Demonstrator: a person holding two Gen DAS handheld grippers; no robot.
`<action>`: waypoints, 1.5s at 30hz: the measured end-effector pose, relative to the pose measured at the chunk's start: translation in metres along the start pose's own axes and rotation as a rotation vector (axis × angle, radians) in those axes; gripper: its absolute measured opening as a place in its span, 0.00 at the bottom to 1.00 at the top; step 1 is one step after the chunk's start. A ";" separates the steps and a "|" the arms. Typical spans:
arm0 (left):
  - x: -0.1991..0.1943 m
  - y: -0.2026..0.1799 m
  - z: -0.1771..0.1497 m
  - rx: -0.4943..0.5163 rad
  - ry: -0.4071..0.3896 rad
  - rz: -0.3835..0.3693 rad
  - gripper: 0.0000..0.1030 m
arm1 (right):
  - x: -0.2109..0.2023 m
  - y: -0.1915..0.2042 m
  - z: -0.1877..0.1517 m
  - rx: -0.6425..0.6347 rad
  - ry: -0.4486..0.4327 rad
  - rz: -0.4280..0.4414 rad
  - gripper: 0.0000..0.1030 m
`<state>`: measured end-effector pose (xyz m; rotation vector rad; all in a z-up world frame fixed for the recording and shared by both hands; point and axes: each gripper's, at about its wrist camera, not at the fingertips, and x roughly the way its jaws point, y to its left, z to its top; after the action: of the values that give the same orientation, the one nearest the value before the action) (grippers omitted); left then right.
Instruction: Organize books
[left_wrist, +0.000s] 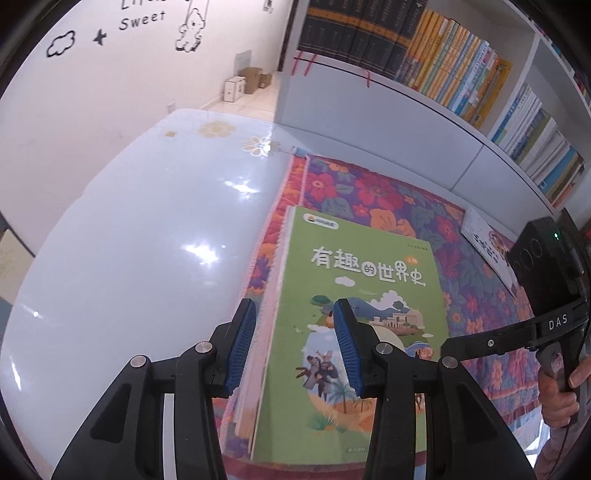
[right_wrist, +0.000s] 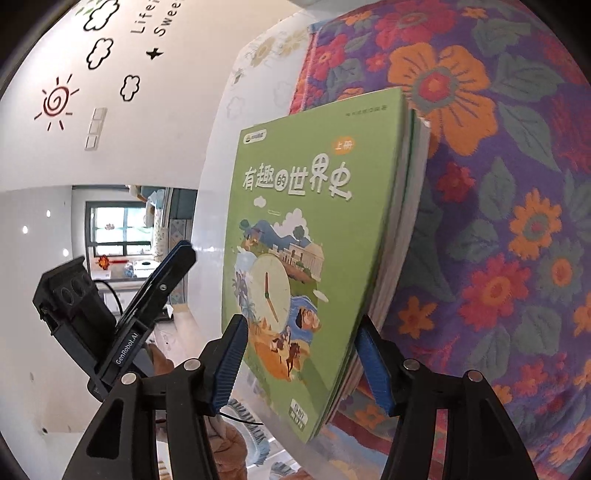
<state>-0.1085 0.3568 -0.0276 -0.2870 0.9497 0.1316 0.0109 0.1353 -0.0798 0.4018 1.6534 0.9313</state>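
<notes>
The green book (left_wrist: 354, 314) lies on top of a small stack on the flowered cloth (left_wrist: 388, 192), lower centre of the left wrist view. The left gripper (left_wrist: 295, 347) straddles the stack's left edge, its narrow jaws apart and not pressing. In the right wrist view the right gripper (right_wrist: 303, 362) stands half wide at the bottom, the book's near end between its pads (contact unclear). A white book (left_wrist: 487, 243) lies at right.
</notes>
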 end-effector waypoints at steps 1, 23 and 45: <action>-0.002 0.000 -0.001 -0.005 -0.001 -0.001 0.39 | -0.002 -0.002 -0.002 0.003 -0.003 -0.013 0.57; 0.050 -0.226 -0.004 0.178 0.050 -0.177 0.40 | -0.203 -0.143 -0.057 -0.028 -0.359 -0.147 0.57; 0.212 -0.395 -0.020 0.149 0.053 -0.302 0.44 | -0.324 -0.340 0.009 0.019 -0.806 -0.457 0.57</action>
<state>0.0916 -0.0289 -0.1391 -0.2941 0.9523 -0.2234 0.1876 -0.2978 -0.1211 0.3289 0.9435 0.3289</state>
